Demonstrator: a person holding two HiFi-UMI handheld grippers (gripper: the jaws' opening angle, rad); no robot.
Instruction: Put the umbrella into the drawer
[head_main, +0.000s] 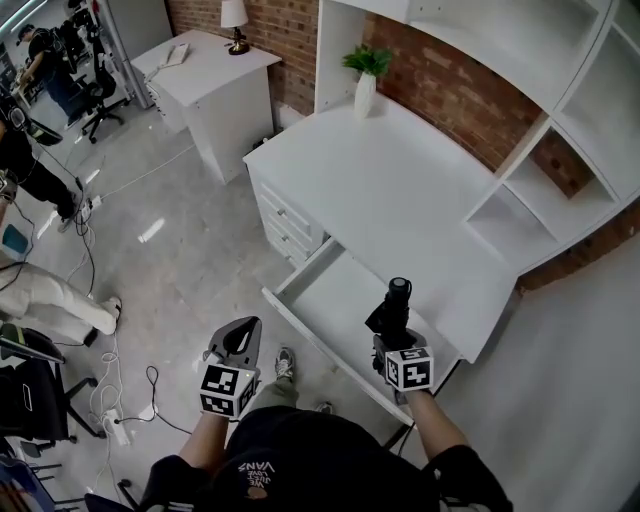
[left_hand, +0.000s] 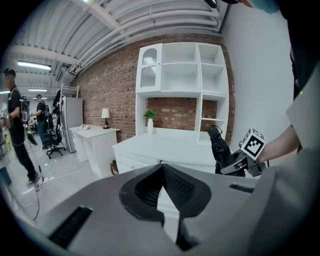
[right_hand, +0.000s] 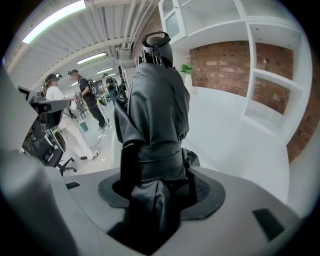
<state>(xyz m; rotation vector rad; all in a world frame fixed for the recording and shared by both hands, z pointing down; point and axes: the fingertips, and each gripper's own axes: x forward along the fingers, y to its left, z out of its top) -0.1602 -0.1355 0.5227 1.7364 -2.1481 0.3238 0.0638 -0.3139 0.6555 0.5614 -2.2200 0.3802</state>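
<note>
Nearest, the left gripper (head_main: 250, 328) hung over the floor in front of the desk, its jaws together at the tips with nothing between them; only a sliver of white drawer front showed through the hollow behind the pads in its own view. The right gripper (head_main: 388, 340) had its jaws clamped on the folded black umbrella (head_main: 395, 305) around the strapped middle, so the lower end was swallowed between the pads and could not be seen. The umbrella stood up out of the grip, handle end farthest from the hand. From the head view it lay over the right part of the open drawer (head_main: 335, 295), though whether it touched the drawer's white floor could not be told, and the gripper with its marker cube hid the drawer's near right corner. Beyond, on the white desk (head_main: 400, 190), a green plant (head_main: 367, 62) stood in a white vase by the far left corner. The shelf unit (head_main: 510, 215) was cut off at the picture's right edge. Farther left, a second desk (head_main: 215, 75) carried a lamp (head_main: 235, 20), and people at the room's far side were too small to make out
</note>
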